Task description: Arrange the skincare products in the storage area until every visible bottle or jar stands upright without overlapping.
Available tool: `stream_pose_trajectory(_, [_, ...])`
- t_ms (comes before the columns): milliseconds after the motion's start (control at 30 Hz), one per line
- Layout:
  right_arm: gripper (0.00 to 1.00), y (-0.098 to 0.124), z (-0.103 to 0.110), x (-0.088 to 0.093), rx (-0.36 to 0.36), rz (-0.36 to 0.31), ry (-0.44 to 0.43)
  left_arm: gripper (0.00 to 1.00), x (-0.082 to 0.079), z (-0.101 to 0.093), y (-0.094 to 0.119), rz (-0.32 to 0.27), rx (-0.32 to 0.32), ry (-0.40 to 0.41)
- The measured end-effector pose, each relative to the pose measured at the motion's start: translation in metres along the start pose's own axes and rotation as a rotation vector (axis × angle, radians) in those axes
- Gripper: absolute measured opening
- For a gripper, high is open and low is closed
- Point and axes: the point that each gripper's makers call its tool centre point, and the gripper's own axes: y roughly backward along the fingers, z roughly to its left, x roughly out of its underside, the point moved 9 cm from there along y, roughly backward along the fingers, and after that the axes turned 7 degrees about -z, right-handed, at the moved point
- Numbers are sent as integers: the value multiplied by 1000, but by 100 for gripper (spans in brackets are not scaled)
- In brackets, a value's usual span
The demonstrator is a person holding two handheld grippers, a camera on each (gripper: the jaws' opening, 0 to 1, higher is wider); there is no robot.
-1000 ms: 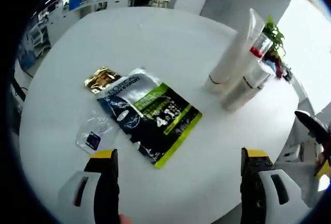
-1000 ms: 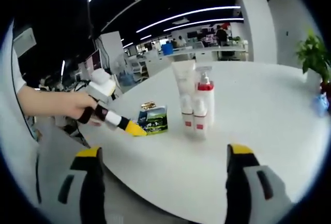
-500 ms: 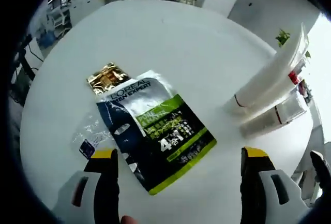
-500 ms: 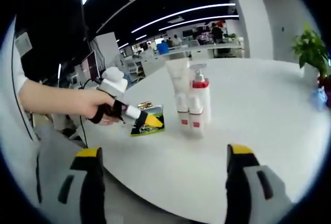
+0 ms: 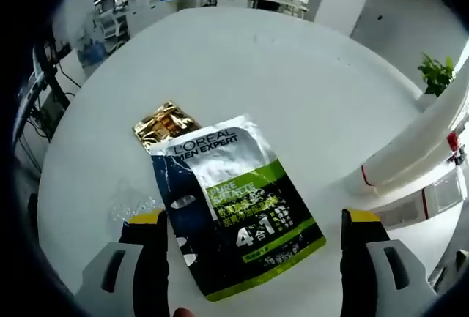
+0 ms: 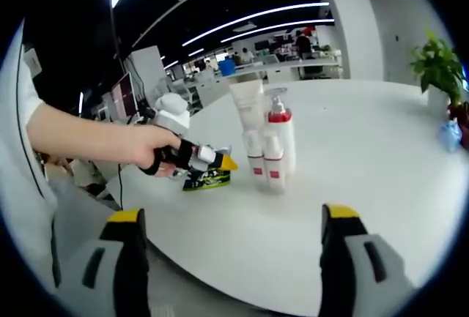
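A dark and green face-mask sachet [image 5: 234, 207] lies flat on the round white table [image 5: 293, 75], with a gold sachet [image 5: 165, 121] tucked under its far corner and a clear packet [image 5: 130, 201] to its left. My left gripper [image 5: 253, 218] hovers open just over the sachet's near half, nothing between its jaws. A white tube [image 5: 418, 141] and a bottle [image 5: 440, 196] stand at the right. In the right gripper view the tube [image 6: 248, 112], a red-collared pump bottle [image 6: 281, 138] and two small bottles [image 6: 264, 167] stand upright together. My right gripper [image 6: 233, 214] is open, held back off the table edge.
A person's hand holds the left gripper [image 6: 201, 159] above the sachet [image 6: 207, 180] near the table's left edge. A potted plant [image 6: 438, 68] stands at the far right. Bare tabletop stretches right of the bottles. Office desks sit beyond the table.
My left gripper has moved forward and lower over the mask sachet, which now looms larger between the jaws. The right gripper has barely moved. Both remain open.
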Motion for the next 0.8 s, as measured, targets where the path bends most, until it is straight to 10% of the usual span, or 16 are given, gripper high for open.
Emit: stream_pose_trajectory(800, [98,0,-1,0,11,-2,-4,69,3,23,2,-77,-9,-132])
